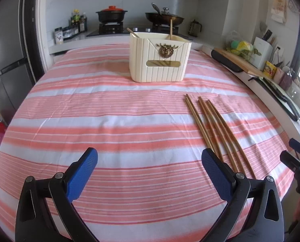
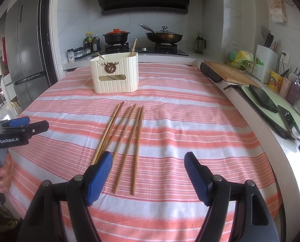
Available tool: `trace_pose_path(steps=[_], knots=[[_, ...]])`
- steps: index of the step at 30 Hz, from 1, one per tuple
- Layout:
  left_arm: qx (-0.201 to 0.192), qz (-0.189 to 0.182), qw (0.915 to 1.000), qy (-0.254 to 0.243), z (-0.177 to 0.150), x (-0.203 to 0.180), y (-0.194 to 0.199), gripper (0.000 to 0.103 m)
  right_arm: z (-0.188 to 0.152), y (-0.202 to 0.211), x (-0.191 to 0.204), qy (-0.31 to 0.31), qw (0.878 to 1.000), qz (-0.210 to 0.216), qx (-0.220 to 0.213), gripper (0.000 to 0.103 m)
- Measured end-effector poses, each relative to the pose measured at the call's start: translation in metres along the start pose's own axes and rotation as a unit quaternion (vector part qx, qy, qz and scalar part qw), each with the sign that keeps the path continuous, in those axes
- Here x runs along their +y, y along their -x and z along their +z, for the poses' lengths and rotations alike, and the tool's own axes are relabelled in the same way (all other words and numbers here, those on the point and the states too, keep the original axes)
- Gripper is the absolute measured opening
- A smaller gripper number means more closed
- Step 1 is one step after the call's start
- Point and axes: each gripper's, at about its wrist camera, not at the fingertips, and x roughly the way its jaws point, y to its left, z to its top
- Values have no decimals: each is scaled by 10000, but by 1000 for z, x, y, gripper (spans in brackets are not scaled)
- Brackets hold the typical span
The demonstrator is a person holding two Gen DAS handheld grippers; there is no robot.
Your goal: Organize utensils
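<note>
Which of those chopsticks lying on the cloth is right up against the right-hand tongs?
The leftmost pair of chopsticks as the right tongs see them: their near ends disappear behind the tongs' left blue pad, while the others lie clear in the open gap.

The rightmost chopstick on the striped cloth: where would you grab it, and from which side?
Grip the rightmost chopstick near its middle, coming from above with one finger on each side. It lies flat on the cloth, a little clear of its neighbours there, and the open right gripper is nearest.

Chopsticks (image 2: 121,141) lie loose on the tablecloth (image 2: 190,121) in front of the utensil holder (image 2: 115,74), two more chopsticks standing in it, stove (image 2: 141,49) behind, cutting board (image 2: 230,72) right.
</note>
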Motion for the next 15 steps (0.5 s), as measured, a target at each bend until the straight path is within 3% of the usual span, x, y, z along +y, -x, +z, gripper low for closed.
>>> trace_pose_path(steps=[8, 15], knots=[[379, -78, 9992, -89, 15, -36, -49, 103, -5, -10, -7, -106, 9998, 147, 127, 75], [583, 223, 9970, -461, 17, -74, -85, 102, -12, -11, -23, -270, 9994, 149, 181, 75]])
